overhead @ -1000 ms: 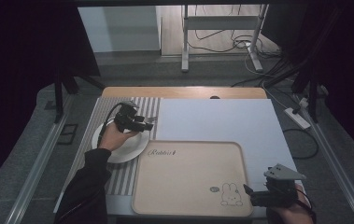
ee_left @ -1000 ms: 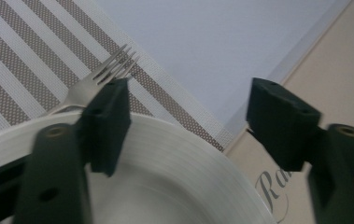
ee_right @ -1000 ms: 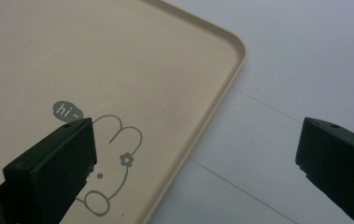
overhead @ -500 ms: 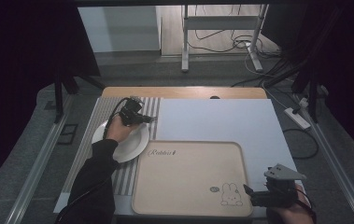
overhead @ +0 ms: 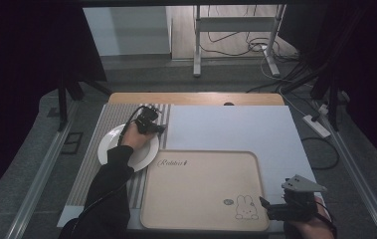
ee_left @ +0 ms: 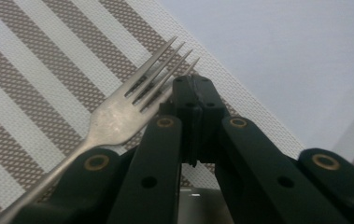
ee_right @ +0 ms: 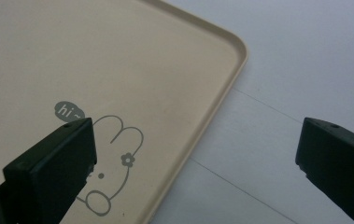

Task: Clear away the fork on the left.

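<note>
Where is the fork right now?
In the left gripper view, the fork lies on the striped placemat, just left of the left gripper, whose jaws are shut beside it, tines pointing toward the pale mat.

The high view looks down on the whole table [overhead: 226, 124]; gripper views sit close above striped mat [ee_left: 34, 93] and tray [ee_right: 118, 56].

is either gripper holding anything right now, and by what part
The left gripper is shut beside a fork; whether it pinches the fork's edge cannot be told. The right gripper is open, holding nothing.
</note>
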The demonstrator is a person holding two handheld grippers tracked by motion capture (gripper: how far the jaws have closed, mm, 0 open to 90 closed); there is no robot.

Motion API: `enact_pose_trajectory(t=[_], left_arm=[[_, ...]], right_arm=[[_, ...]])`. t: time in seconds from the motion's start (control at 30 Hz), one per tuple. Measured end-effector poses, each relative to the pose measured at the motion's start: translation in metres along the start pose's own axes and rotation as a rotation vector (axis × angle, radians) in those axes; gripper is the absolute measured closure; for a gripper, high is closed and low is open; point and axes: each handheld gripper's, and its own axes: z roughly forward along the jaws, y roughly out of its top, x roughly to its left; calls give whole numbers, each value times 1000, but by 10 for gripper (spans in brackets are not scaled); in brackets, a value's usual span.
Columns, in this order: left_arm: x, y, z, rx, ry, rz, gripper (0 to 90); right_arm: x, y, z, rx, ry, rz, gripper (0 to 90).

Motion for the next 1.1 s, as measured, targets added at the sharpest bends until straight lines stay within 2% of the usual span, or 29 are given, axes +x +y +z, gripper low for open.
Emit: enact_pose_trajectory(t=[0.07,0.13,0.43,0.6,0.67,0.7,0.73,0.77,0.8,0.87,0.9,0.93,1.0,1.03,1.07,1.1], left_arm=[[1,1,0,5,4,-5,889],[4,5,0,18,35,-12,890],[16,16,3,27,46,-43,890],[20,26,5,62,82,-36,890],[21,28,6,68,84,-43,890],[21,28,6,68,84,-43,890],[23,28,5,63,44,-68,890],[23,28,5,63,44,-68,889],[25,28,2,45,18,-79,889],[28,25,-8,1,5,-80,886],[28,25,-8,1,5,-80,845],[30,25,-12,-8,10,-80,845],[34,22,-20,-23,42,-74,696],[34,22,-20,-23,42,-74,642],[36,21,-23,-31,51,-72,642],[38,19,-25,-37,57,-69,587]], right_arm=[[0,0,0,0,0,0,0],[0,0,0,0,0,-1,0],[0,0,0,-1,3,1,0],[0,0,0,-1,6,1,0],[0,0,0,-1,4,0,0],[0,0,0,-2,6,1,0],[-1,0,0,-3,6,2,0],[-1,0,0,-3,6,2,0],[-1,0,0,-3,7,3,0],[-1,0,0,-3,7,4,0],[-1,0,0,-3,7,4,0],[-1,0,0,-3,7,5,0],[0,0,0,-1,6,2,0],[0,0,0,-1,6,2,0],[0,0,0,0,5,0,0],[0,0,0,0,4,0,0]])
